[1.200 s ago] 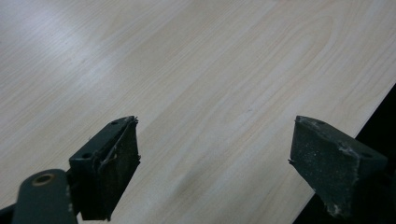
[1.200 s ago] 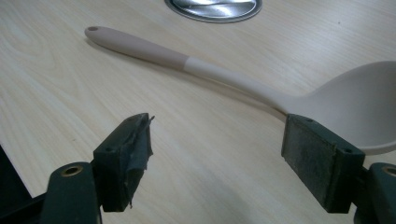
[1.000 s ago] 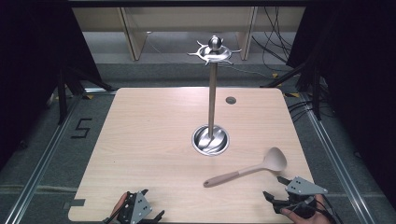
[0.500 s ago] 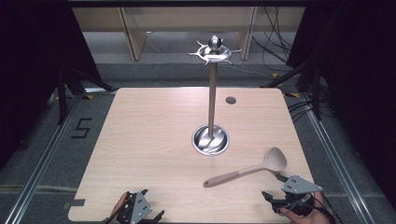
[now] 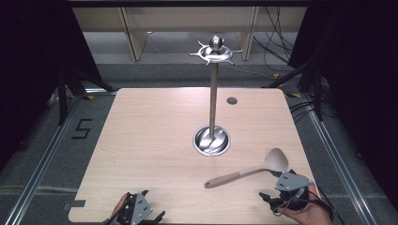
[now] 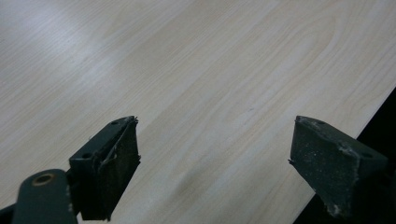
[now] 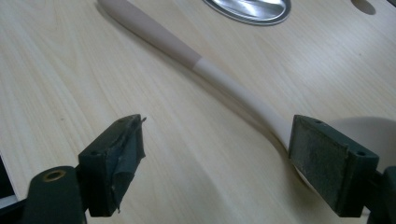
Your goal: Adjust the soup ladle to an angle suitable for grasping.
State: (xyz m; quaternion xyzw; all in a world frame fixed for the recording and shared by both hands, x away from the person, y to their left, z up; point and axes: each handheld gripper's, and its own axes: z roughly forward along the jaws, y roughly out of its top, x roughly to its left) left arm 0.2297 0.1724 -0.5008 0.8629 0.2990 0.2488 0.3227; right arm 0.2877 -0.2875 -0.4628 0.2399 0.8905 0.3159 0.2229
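**Beige spoon lying free near the right front corner, both grippers spread**

Lying flat on the pale wooden tabletop [image 5: 155, 140]: a long beige spoon with a darker tan handle end [image 5: 248, 172], set toward the right front corner, bowl nearer the right edge, handle running back toward the middle of the front edge. Not lifted, not pinched.

Right gripper [image 5: 274, 199], held in a hand [image 5: 307, 216] at the front edge close to the right corner: jaws spread wide, having just been opening further, nothing clamped between them. Seen in the right gripper view [image 7: 219, 158]: spoon neck [image 7: 243, 100] passing just behind one jaw, bowl partly hidden by that jaw; whether jaw and spoon touch, impossible to tell. Only bare wood in the gap itself.

Left gripper [image 5: 145, 216], at the front edge toward the left corner, well apart from the spoon: jaws likewise spread, with bare wood and the tabletop's edge beneath in the left gripper view [image 6: 215, 163].

Standing near the middle of the tabletop: a tall polished steel utensil stand with a round dished base [image 5: 212, 139], a slim upright pole and a ring of hooks under a ball top, all hooks bare. Between stand and far right corner: a small dark round hole [image 5: 231, 100] in the wood.
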